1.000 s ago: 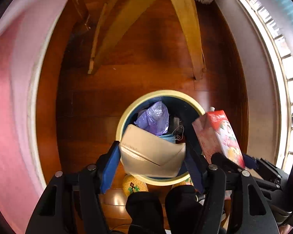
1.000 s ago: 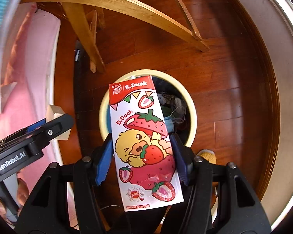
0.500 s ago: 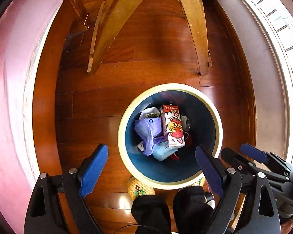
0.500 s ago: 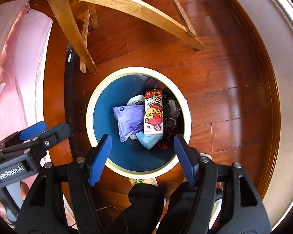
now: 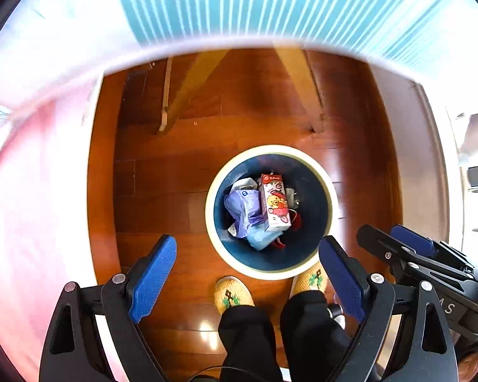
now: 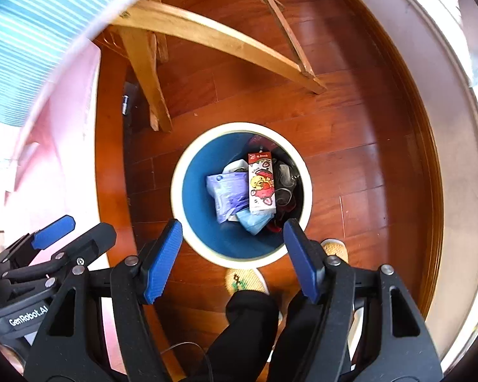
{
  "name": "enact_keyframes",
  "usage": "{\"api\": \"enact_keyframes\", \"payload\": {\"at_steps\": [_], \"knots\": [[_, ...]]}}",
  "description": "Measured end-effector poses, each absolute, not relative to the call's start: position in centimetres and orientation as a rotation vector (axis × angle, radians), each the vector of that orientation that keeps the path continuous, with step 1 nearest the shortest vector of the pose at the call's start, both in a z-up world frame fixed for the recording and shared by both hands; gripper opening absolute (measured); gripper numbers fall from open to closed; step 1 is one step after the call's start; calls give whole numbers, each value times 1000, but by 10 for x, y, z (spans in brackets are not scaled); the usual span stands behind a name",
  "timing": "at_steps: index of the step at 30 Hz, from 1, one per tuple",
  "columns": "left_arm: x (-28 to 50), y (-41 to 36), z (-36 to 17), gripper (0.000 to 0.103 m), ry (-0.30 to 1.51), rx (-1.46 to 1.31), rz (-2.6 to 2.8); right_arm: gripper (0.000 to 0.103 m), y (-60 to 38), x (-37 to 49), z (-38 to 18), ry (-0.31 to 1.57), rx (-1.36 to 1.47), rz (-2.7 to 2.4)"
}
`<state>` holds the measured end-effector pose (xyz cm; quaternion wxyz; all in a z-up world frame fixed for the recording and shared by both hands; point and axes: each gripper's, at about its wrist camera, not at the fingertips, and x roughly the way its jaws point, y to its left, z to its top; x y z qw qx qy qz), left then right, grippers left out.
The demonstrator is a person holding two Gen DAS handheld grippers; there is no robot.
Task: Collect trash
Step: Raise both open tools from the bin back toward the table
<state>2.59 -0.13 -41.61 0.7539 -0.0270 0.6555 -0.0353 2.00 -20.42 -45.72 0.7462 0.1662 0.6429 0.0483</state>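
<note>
Both views look down on the waste bin (image 5: 216,248) standing on the wooden floor (image 5: 162,178), just beyond your slippered feet (image 5: 233,293). Your left gripper (image 5: 247,277) hangs over the near rim with its fingers (image 5: 153,273) spread as wide as they go and nothing between them. Your right gripper (image 6: 234,259) is likewise well open and empty, its fingers (image 6: 162,261) framing the bin's near edge.

Task progress: the strawberry drink carton (image 5: 274,203) already lies face up inside the bin, resting on a lilac plastic packet (image 5: 243,207) and a pale blue wad (image 5: 261,238), possibly a face mask, though the detail is too small to be sure. White paper (image 5: 242,184) and dark, tangled items sit on the bin's far and right sides. You hold nothing, so this deposit reads as finished. What is left would be any trash elsewhere in the room; none lies on the floor shown here.

Differences between views: the left wrist view shows a blue-and-white striped surface (image 5: 271,3) filling the far field, likely a desk top, and your right gripper at its right edge. The right wrist view shows the wooden legs and braces (image 6: 207,31) under it far more clearly, a small dark object (image 6: 125,104) on the floor at the far left, and your left gripper (image 6: 52,232) at its left edge.
</note>
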Motion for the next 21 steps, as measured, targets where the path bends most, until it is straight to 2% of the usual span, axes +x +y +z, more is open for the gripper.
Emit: {"api": "enact_keyframes", "payload": {"at_steps": [9, 21], "knots": [[12, 3, -268, 92, 1306, -57, -132, 63, -198, 5, -318, 1300, 381, 115], [8, 23, -78, 92, 1014, -75, -236, 63, -182, -5, -129, 998, 320, 140]]}}
